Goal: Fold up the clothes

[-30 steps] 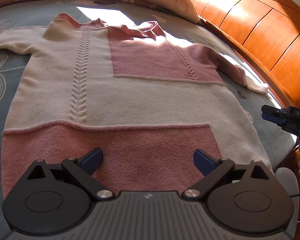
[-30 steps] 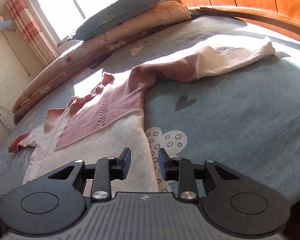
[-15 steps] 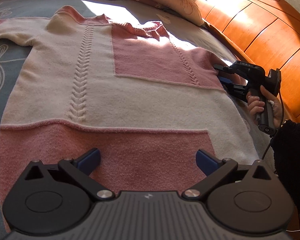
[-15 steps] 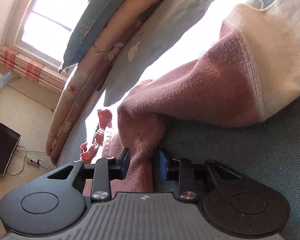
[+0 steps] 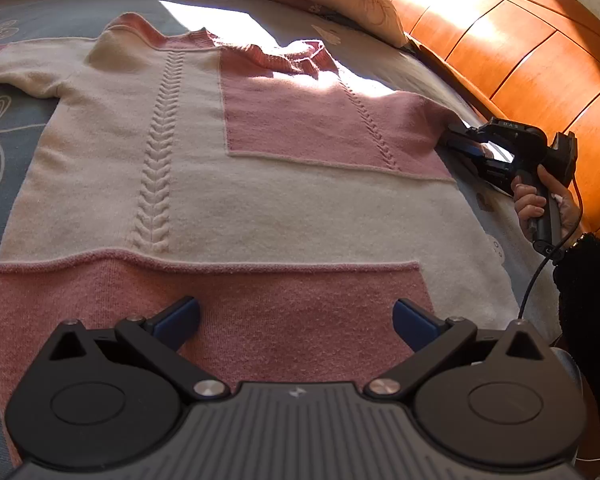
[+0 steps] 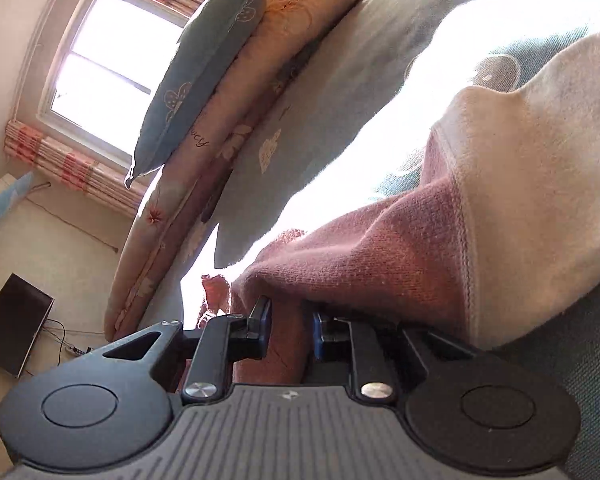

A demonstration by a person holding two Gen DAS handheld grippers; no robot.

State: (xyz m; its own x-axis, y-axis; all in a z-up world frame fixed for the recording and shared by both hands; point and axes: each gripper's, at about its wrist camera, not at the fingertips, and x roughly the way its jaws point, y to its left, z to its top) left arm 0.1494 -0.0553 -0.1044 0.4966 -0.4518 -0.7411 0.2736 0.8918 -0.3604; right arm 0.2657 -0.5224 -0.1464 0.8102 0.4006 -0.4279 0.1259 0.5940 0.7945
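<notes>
A pink and cream knit sweater (image 5: 236,184) lies flat, front up, on the blue bedspread (image 5: 4,128). My left gripper (image 5: 296,320) is open wide, hovering over the pink hem band. My right gripper (image 6: 288,328) is shut on the sweater's right sleeve (image 6: 380,256) near the armpit; it also shows in the left wrist view (image 5: 460,140) at the sweater's right shoulder. The sleeve's cream cuff end (image 6: 540,152) is bunched up beyond the fingers.
A wooden headboard (image 5: 520,52) runs along the right of the bed. A rolled floral quilt (image 6: 220,120) and a blue pillow (image 6: 204,68) lie at the far end under a window (image 6: 112,68). A dark screen (image 6: 12,336) stands on the floor.
My right gripper moved in from the bed's edge to the sleeve by the armpit and closed on it, lifting the fabric. My left gripper stayed open over the hem.
</notes>
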